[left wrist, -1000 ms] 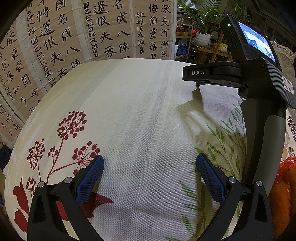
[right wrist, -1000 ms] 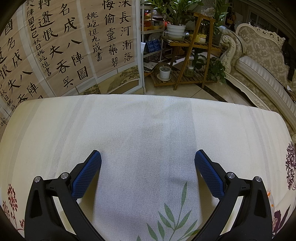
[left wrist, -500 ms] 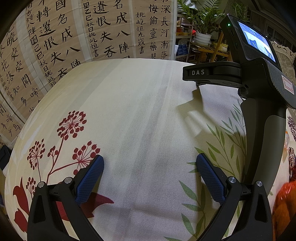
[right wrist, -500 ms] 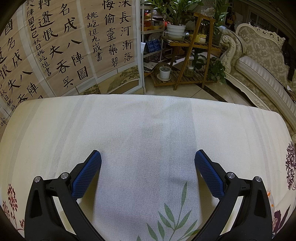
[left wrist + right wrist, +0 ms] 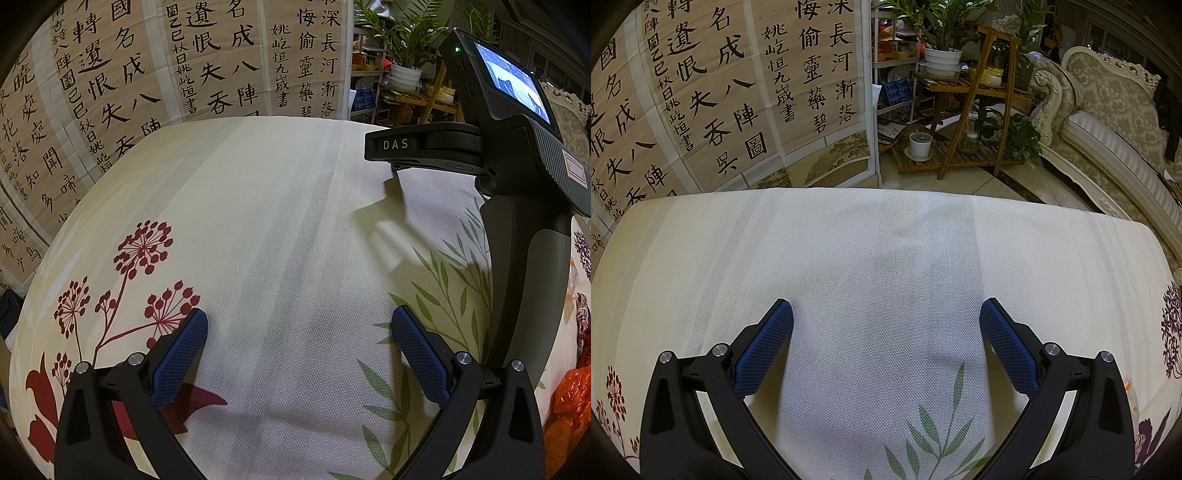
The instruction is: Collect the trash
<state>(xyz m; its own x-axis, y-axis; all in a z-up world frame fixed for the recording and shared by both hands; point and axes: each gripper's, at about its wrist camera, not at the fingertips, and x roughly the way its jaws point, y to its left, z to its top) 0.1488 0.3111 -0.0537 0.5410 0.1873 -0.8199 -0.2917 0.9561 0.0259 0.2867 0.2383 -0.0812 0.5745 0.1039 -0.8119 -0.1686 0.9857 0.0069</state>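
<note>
My left gripper (image 5: 297, 323) is open and empty, low over a cream tablecloth (image 5: 258, 229) printed with red flowers and green leaves. An orange crinkled plastic bag (image 5: 570, 406) shows at the far right edge of the left wrist view, partly cut off by the frame. A small patterned wrapper (image 5: 583, 317) lies just above it. The right gripper's handle and screen (image 5: 517, 184) stand upright at the right of that view. My right gripper (image 5: 886, 321) is open and empty over bare cloth (image 5: 886, 258). No trash shows in the right wrist view.
A folding screen with calligraphy (image 5: 147, 74) stands behind the table's far edge. Beyond the edge are a wooden plant stand with pots (image 5: 964, 103) and an ornate sofa (image 5: 1108, 122). The table's far edge (image 5: 886, 190) drops to a tiled floor.
Both grippers have stayed still. The orange bag at the right edge of the left wrist view has shifted down and to the right, showing less of itself.
</note>
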